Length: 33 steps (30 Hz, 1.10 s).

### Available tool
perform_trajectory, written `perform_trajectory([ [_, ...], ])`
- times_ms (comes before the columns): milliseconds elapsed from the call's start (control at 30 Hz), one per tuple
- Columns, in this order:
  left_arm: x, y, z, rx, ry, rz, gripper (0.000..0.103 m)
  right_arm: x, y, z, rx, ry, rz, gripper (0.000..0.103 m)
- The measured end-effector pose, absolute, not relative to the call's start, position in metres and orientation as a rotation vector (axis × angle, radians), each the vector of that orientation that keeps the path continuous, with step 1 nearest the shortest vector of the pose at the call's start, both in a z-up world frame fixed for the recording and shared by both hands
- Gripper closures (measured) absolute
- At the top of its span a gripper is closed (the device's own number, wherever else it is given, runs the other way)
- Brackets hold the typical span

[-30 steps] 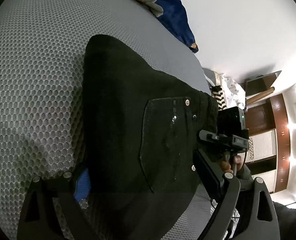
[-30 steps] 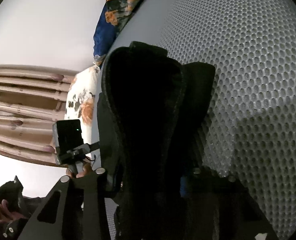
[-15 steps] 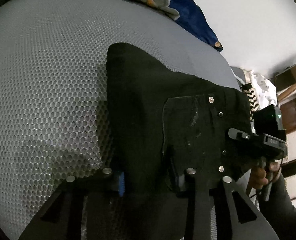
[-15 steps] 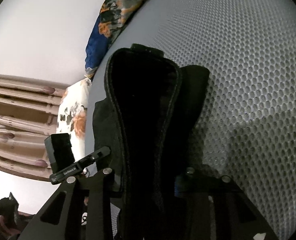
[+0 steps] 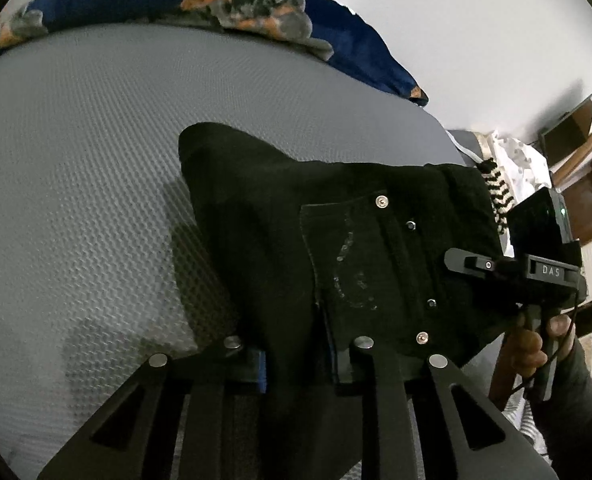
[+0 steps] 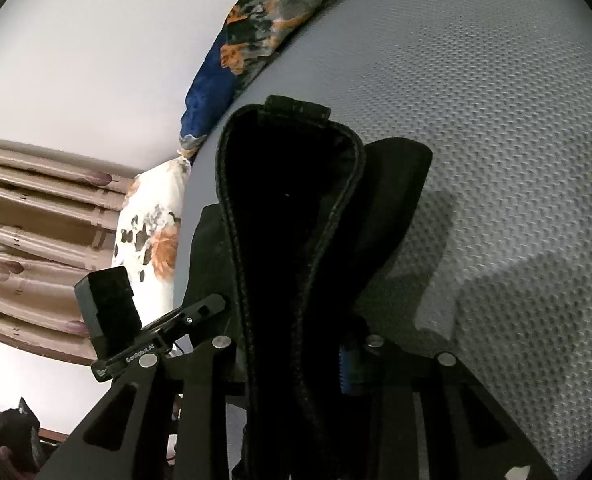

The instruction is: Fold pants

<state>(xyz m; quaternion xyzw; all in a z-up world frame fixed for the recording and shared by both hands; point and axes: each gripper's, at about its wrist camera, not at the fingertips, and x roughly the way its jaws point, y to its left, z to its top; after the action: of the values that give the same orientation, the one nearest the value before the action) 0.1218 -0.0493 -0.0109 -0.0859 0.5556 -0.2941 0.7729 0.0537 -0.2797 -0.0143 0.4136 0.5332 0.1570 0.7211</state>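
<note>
Black pants (image 5: pixel 296 240) lie folded on a grey mesh mattress (image 5: pixel 75 180), back pocket with rivets facing up. My left gripper (image 5: pixel 298 364) is shut on the near edge of the pants. In the right wrist view the waistband end of the pants (image 6: pixel 291 216) rises between the fingers, and my right gripper (image 6: pixel 296 360) is shut on it. The right gripper also shows in the left wrist view (image 5: pixel 536 272), at the pants' right edge, held by a hand.
A blue, orange and grey blanket (image 5: pixel 235 4) lies along the mattress's far edge. A floral pillow (image 6: pixel 151 232) and curtains (image 6: pixel 27 240) are at the left in the right wrist view. Wooden furniture (image 5: pixel 584 184) stands to the right.
The left gripper's fingers have closed from wide apart onto the pants' near edge. Both views have swung, with the pants lifted slightly and more blanket in sight.
</note>
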Motion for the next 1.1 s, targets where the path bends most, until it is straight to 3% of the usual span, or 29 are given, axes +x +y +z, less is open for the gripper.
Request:
perform_trajectory([
  [633, 0.187, -0.027, 0.021, -0.126, 1.091, -0.545, 0.082, 0.143, -0.261, -0.001, 0.893, 1.142, 0.438, 0.075],
  [1100, 0.239, -0.014, 0.01, -0.137, 1.072, -0.483, 0.082, 0.201, -0.252, -0.011, 0.896, 1.144, 0.474, 0.075],
])
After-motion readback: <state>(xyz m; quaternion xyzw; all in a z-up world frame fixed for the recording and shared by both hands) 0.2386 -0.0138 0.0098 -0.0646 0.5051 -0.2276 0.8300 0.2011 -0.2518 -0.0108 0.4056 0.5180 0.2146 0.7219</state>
